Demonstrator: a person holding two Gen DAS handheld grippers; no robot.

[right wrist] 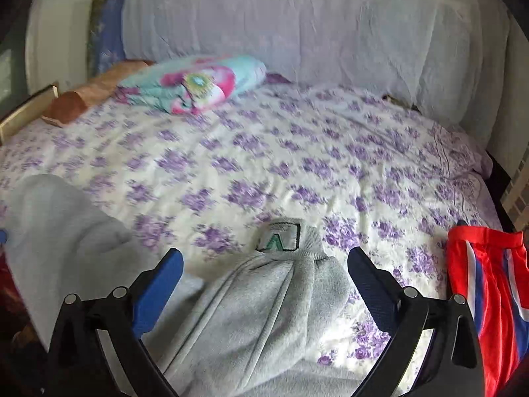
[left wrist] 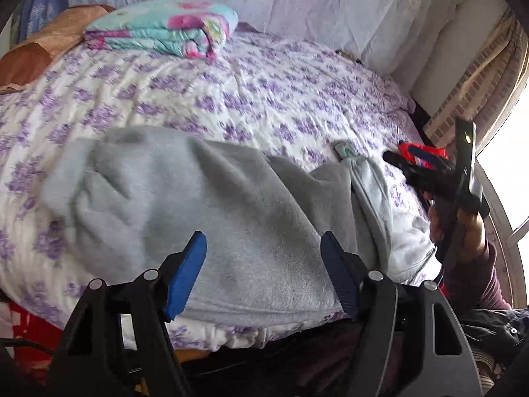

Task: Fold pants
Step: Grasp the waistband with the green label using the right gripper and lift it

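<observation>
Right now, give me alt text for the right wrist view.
Open right claw hovers over grey pants spread on a purple-flowered bedspread. A red, white and blue garment lies right; a folded turquoise-and-pink blanket sits behind.

Pants (left wrist: 211, 198) across bed's (left wrist: 264, 99) near edge, folded blanket (left wrist: 165, 29) far behind.

Daylit, motion-blurred, fisheye-warped edges, window glare
</observation>
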